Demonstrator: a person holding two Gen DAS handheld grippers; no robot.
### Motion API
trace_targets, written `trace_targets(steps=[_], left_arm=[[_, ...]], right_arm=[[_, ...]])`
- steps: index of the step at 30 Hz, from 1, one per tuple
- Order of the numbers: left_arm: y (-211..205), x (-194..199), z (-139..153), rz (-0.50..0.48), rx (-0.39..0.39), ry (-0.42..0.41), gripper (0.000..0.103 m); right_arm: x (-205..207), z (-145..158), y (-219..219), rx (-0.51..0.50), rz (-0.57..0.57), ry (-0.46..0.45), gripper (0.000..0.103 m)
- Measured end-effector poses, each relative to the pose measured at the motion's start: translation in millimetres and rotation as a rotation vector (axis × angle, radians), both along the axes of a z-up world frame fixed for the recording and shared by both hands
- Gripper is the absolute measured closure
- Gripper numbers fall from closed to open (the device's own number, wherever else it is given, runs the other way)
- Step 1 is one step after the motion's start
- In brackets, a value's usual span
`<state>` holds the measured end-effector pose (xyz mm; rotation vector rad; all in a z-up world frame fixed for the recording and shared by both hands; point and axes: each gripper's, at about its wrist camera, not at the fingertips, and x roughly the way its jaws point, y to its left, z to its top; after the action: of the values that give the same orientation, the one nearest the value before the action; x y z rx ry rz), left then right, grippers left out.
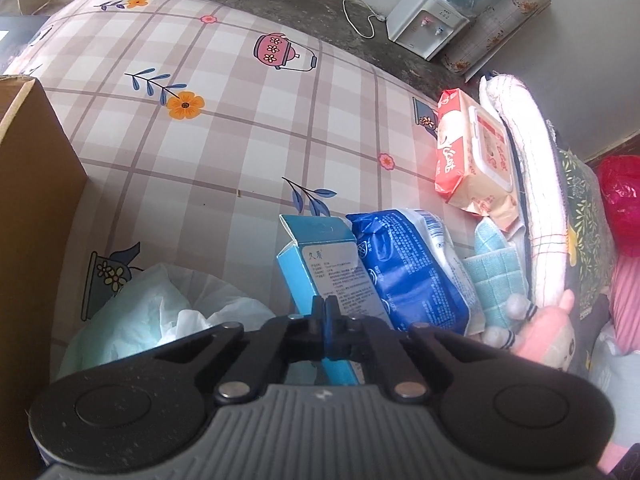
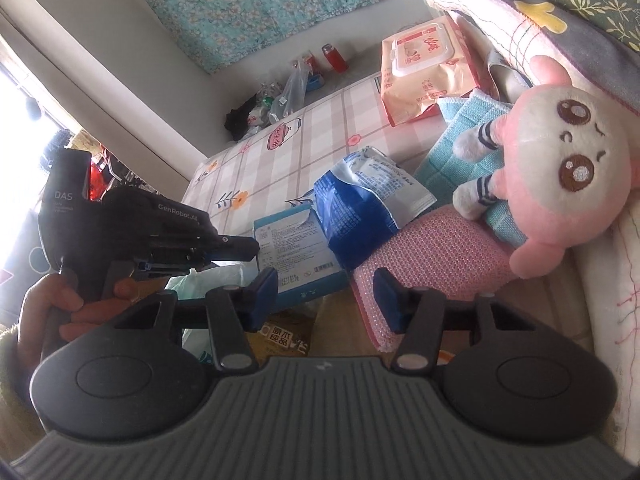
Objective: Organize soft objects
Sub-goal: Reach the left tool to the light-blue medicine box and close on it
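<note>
On the bed, right side by the pillows: soft-object pile
Bed (image 1: 248,128): plaid sheet with flower and teapot prints
Left hand-held gripper (image 1: 325,312): jaws closed narrow, pinching the near edge of the blue box (image 1: 320,268); box tilted up off the sheet
Same grip from right wrist view: left hand-held gripper (image 2: 240,248) at the box's (image 2: 296,260) left edge, person's hand (image 2: 52,304) on the handle
Right hand-held gripper (image 2: 326,296): jaws wide, holding nothing; right fingertip over the near end of the pink cloth (image 2: 432,264)
Blue pack (image 1: 408,264): touching the box on its right side, leaning over it in the right wrist view (image 2: 360,208)
Teal cloth (image 1: 496,268): just right of the blue pack, under the doll
Pink doll (image 2: 552,160): lying on the teal cloth (image 2: 460,148) and pink cloth, against the pillows (image 2: 520,28)
Wipes pack (image 1: 472,156): orange-white, farther along the pillows (image 1: 524,184), apart from the blue pack
Plastic bag (image 1: 160,312): pale, crumpled, left of the box
Cardboard box (image 1: 32,200): at left edge of the bed
Floor (image 1: 304,4): water dispenser (image 1: 436,12) beyond the bed
</note>
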<state>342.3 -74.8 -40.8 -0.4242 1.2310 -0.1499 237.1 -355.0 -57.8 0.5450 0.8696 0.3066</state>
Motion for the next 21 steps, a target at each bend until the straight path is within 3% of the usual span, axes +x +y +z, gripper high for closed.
trace_targets(steps=[4, 9, 10, 12, 18, 21], left_arm=[[2, -14, 20, -0.056, -0.012, -0.051, 0.103], [6, -16, 20, -0.048, -0.05, -0.028, 0.1], [8, -14, 16, -0.03, -0.073, -0.009, 0.095], [10, -9, 7, 0.003, -0.112, 0.026, 0.072], [8, 11, -17, 0.076, -0.147, 0.101, 0.053], [2, 22, -26, 0.098, -0.146, 0.125, 0.052]], right_arm=[[-1, 4, 0, 0.027, 0.001, -0.015, 0.051], [1, 6, 7, 0.052, 0.003, -0.017, 0.051], [2, 6, 8, 0.065, 0.005, -0.012, 0.051], [5, 2, 12, 0.099, 0.008, 0.007, 0.051], [11, -5, 21, 0.124, 0.013, 0.04, 0.049], [11, -8, 21, 0.13, 0.012, 0.047, 0.049]])
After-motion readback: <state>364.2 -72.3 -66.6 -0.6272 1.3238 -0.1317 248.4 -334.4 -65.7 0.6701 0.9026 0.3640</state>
